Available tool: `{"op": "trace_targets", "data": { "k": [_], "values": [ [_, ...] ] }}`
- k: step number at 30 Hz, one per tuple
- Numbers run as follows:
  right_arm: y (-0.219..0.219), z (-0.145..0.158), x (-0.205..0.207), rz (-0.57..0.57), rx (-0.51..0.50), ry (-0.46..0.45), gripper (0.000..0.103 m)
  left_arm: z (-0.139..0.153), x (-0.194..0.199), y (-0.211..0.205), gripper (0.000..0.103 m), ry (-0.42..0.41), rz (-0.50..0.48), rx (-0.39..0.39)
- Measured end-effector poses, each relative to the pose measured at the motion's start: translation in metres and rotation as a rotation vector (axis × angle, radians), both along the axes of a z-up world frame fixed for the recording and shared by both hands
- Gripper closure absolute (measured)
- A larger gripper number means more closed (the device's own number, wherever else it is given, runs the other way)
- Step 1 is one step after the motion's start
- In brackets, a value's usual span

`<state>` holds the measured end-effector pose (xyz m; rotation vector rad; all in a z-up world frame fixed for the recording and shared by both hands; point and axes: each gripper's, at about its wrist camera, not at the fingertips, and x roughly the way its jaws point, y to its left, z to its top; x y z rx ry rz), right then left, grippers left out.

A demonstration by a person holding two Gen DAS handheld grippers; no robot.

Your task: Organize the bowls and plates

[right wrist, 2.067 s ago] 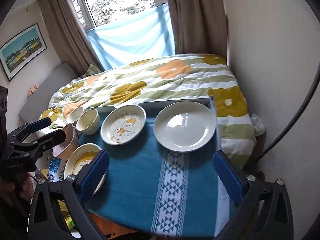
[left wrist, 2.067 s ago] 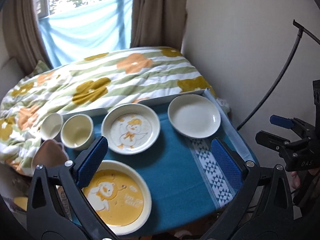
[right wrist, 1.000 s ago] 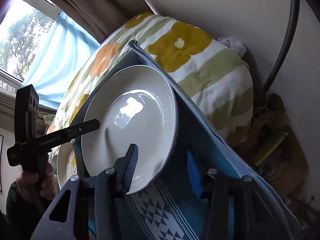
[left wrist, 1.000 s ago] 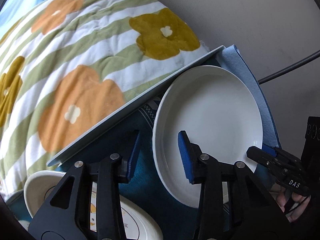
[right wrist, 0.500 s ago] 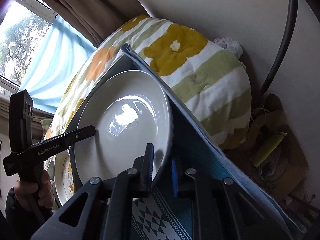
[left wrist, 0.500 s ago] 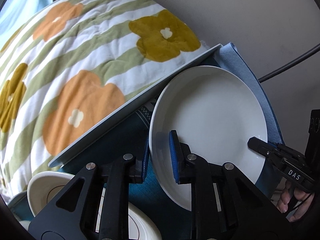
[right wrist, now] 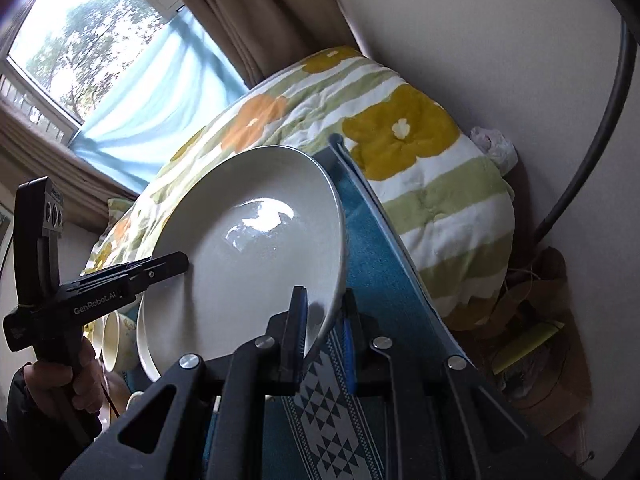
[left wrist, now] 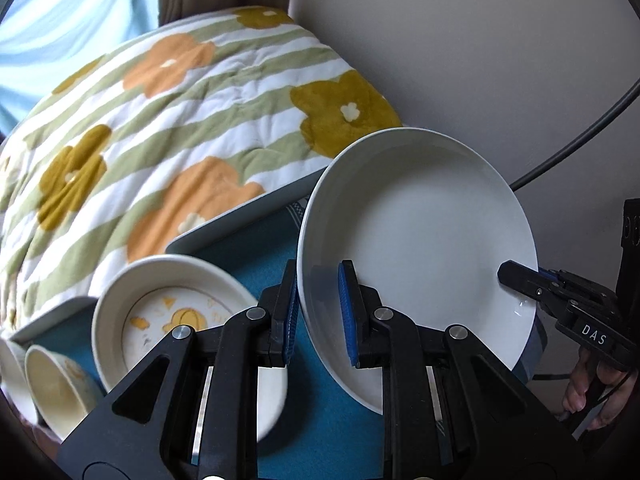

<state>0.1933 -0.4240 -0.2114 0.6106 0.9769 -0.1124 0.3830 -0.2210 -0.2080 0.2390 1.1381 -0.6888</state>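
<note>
A plain white plate (left wrist: 424, 236) is held up off the blue cloth, tilted. My left gripper (left wrist: 318, 314) is shut on its left rim. My right gripper (right wrist: 326, 328) is shut on its opposite rim; the plate also shows in the right wrist view (right wrist: 256, 264). The right gripper's tip shows in the left wrist view (left wrist: 532, 284), the left one's in the right wrist view (right wrist: 160, 268). A white dish with a yellow duck drawing (left wrist: 172, 312) lies on the cloth to the left. Two small cream bowls (left wrist: 56, 376) stand at the far left.
The table carries a teal cloth (left wrist: 320, 420) with a white patterned stripe (right wrist: 328, 420). A flowered quilt on a bed (left wrist: 180, 112) lies right behind the table. A wall (left wrist: 480, 40) and a black cable (left wrist: 580, 140) are to the right.
Both grippers closed on the white plate's opposite rims and lifted it off the cloth, tilting it. The duck dish and small bowls have come into the left wrist view.
</note>
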Motion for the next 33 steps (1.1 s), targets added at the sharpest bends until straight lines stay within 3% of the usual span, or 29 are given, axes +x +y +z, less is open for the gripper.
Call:
{"op": "trace_targets", "data": {
  "k": [7, 15, 23, 33],
  "values": [
    [0.035, 0.050, -0.015, 0.213, -0.030, -0.075, 0.088, 0.051, -0.064, 0.071, 0.086, -0.076, 0.190, -0.026],
    [0.105, 0.066, -0.029, 0.472, -0.030, -0.120, 0.088, 0.063, -0.139, 0.168, 0.086, -0.112, 0.426, -0.006],
    [0.173, 0.037, -0.041, 0.643, 0.006, -0.071, 0.088, 0.027, -0.195, 0.247, 0.086, -0.029, 0.583, 0.025],
    [0.218, -0.018, -0.044, 0.693, -0.038, 0.051, 0.088, -0.052, -0.201, 0.284, 0.086, 0.109, 0.624, 0.017]
  ]
}}
